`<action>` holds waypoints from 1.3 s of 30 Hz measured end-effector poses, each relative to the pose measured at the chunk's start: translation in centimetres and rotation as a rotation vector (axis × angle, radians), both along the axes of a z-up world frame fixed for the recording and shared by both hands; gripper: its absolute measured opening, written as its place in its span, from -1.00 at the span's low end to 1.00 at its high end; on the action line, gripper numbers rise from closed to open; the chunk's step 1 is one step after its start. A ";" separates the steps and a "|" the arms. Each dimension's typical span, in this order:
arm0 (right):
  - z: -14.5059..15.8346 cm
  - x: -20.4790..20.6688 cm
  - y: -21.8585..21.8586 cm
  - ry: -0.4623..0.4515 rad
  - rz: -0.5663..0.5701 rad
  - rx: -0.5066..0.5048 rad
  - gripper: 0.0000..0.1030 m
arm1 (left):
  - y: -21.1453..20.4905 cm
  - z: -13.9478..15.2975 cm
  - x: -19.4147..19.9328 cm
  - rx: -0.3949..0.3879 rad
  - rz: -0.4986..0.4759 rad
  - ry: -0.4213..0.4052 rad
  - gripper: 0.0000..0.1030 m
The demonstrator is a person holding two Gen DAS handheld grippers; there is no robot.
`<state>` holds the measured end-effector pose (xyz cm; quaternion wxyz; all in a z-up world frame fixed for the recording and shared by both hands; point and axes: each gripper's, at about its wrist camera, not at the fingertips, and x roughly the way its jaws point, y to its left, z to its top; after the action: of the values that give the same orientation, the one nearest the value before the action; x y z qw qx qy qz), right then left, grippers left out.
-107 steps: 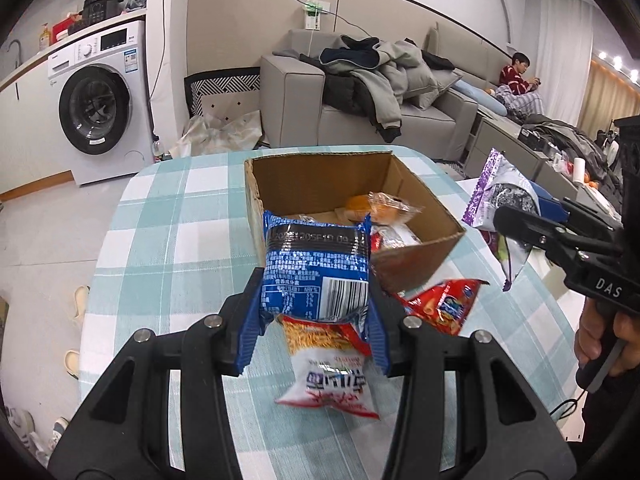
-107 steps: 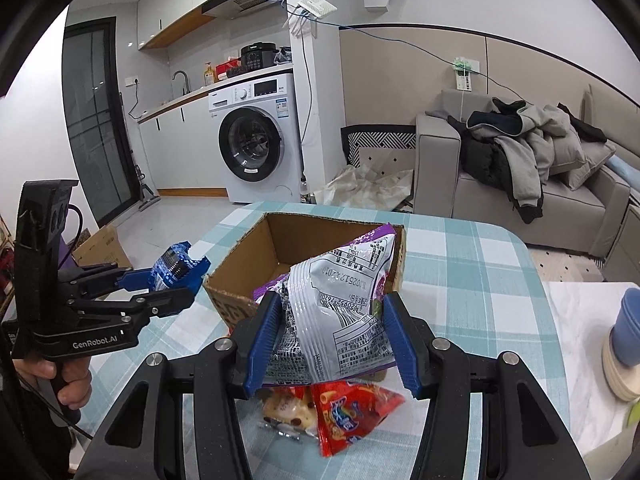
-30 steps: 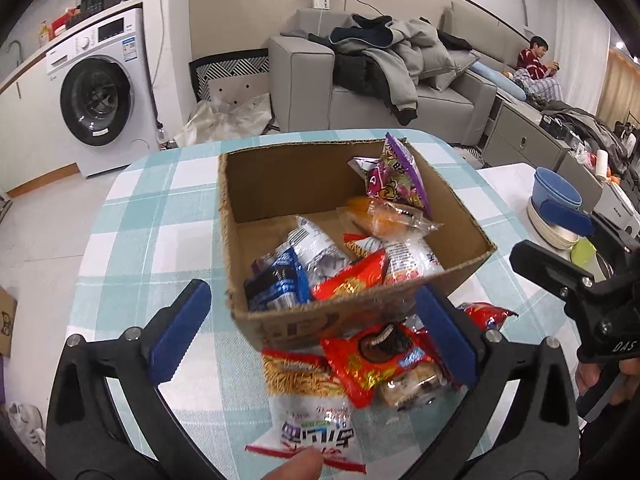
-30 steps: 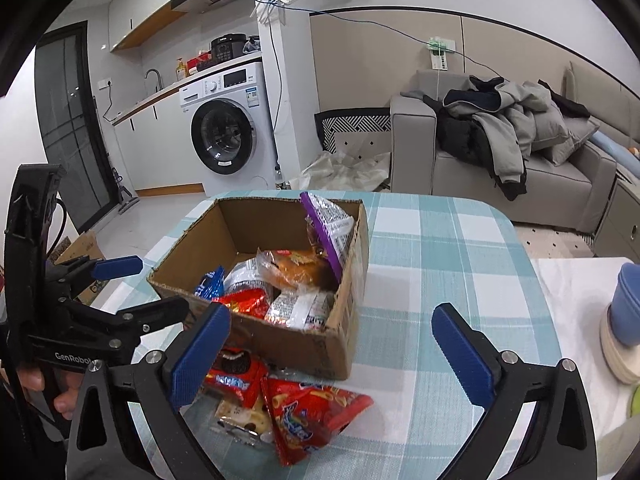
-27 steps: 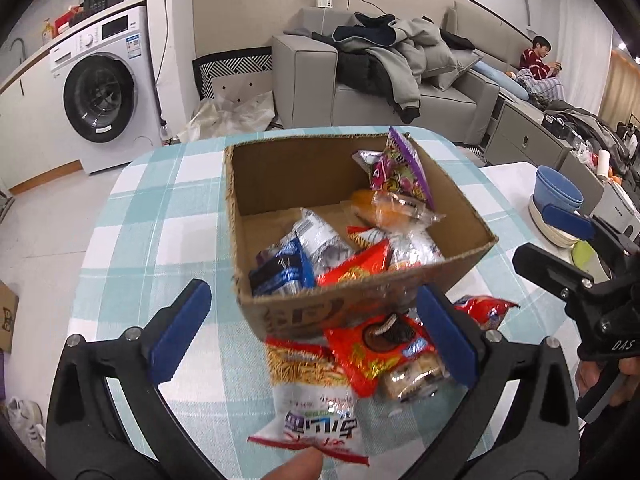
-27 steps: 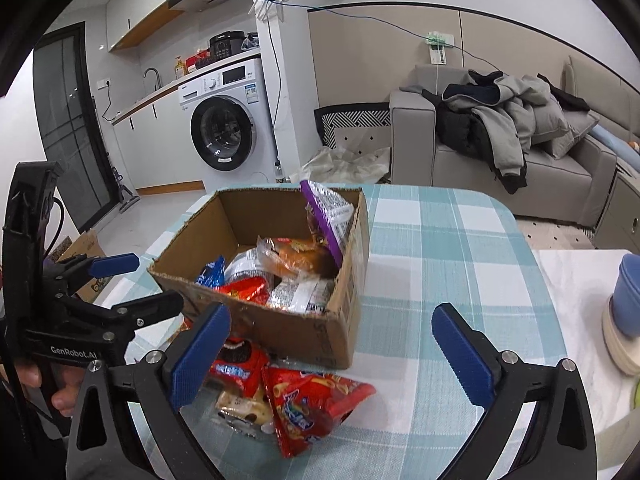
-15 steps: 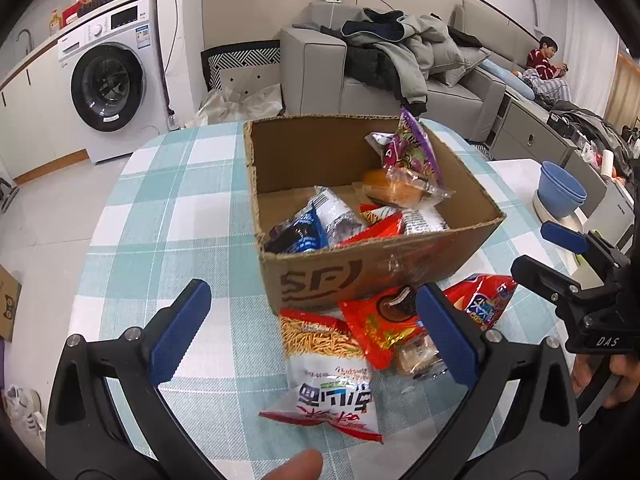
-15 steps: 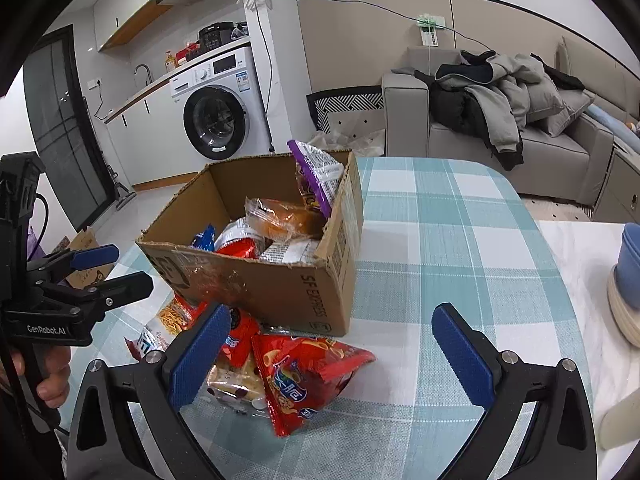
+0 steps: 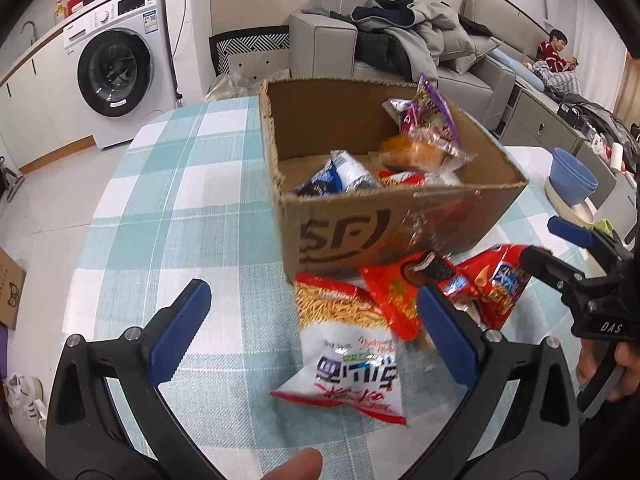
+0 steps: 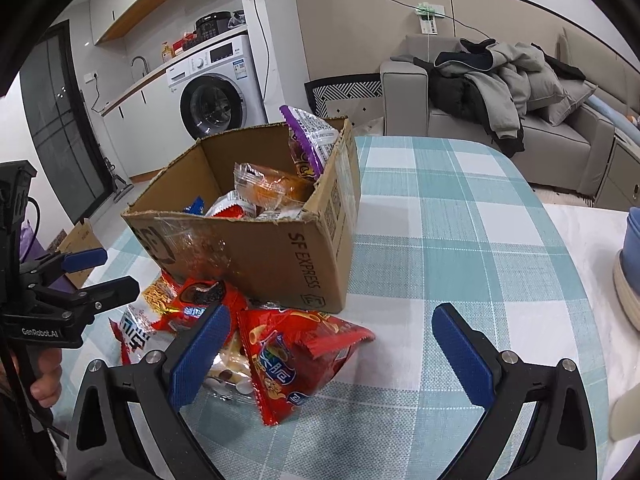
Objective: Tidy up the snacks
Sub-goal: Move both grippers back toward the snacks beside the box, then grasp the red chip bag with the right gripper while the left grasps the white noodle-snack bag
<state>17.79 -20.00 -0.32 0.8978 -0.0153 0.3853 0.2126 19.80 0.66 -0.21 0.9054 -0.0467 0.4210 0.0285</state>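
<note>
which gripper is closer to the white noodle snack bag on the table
Left. The left gripper is open right over the white noodle snack bag, which lies between its fingers. The right gripper is open farther along, above the red snack bag.

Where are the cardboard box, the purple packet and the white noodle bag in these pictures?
box (image 9: pixel 384 236): left wrist view, on its printed front wall.
purple packet (image 10: pixel 310 140): right wrist view, on its upper half, standing above the box rim.
white noodle bag (image 9: pixel 352 364): left wrist view, on its white lower part.
</note>
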 end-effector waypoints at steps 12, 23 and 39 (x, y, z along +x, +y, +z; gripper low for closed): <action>-2.8 0.6 1.0 0.095 0.041 -0.053 0.99 | 0.8 -2.3 -1.3 -0.019 0.014 0.047 0.98; -4.3 1.2 0.9 0.115 0.008 -0.096 0.99 | -0.3 -4.0 -0.9 -0.010 -0.024 0.094 0.99; -5.0 1.7 0.9 0.126 0.024 -0.089 0.88 | -1.5 -5.4 -0.5 -0.003 -0.058 0.130 0.99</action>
<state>19.48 -19.11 -5.29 0.8676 -0.0467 0.4499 0.2066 19.31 -0.88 -5.57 0.8766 -0.0340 0.4800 0.0046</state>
